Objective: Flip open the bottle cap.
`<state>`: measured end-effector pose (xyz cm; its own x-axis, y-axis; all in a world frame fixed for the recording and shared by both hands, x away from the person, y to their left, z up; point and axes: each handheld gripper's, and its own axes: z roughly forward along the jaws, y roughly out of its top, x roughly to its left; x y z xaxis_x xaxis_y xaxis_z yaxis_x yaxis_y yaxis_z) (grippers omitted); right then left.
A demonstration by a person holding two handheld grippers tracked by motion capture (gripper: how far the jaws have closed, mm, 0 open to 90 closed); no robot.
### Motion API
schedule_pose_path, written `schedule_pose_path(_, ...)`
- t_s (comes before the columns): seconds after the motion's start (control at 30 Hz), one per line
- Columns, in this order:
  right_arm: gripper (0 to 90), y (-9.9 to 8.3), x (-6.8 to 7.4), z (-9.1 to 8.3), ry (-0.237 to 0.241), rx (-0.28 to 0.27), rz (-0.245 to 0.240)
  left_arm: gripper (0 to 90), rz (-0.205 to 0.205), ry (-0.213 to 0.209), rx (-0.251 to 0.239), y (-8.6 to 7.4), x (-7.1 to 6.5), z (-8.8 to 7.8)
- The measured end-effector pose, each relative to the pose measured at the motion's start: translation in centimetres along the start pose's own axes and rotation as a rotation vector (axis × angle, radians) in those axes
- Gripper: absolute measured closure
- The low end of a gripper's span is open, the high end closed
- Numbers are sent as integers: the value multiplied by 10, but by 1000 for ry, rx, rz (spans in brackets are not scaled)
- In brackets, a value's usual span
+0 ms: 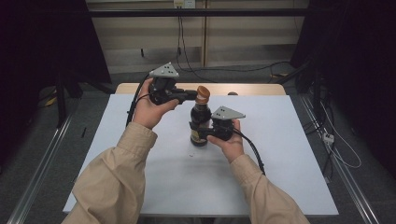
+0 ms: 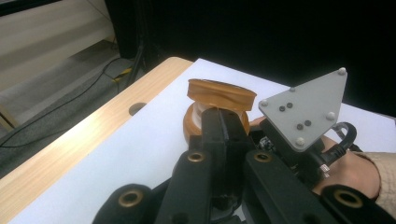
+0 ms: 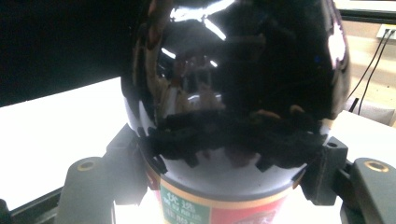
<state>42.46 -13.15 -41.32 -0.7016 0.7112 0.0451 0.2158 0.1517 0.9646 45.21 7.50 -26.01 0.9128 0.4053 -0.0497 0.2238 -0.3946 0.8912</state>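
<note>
Dark sauce bottle (image 1: pixel 199 122) stands upright near the centre of the white table (image 1: pixel 280 177), label facing the person. Right gripper (image 1: pixel 201 132) comes in from 3 o'clock and clamps the bottle's body at label height, jaws pressed against both sides, probably to keep it from turning. Left gripper (image 1: pixel 192 96) reaches in from 9 o'clock, jaws closed together on the orange-brown cap (image 1: pixel 202 94); looks like an unscrewing setup, one hand bracing, one twisting.

In the left gripper view the cap (image 2: pixel 219 95) sits tilted above its collar, at 12 o'clock from the jaws; whether it is loose is unclear. In the right gripper view the glossy bottle (image 3: pixel 243 70) shows mostly reflections; label text is cut off at 6 o'clock.
</note>
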Motion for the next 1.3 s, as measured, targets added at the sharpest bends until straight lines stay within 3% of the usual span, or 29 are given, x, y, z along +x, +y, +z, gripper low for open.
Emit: schedule_pose_path(1.3,310,-1,-1,1,3,-1,-2,900,2,7,-5,5,-1,1)
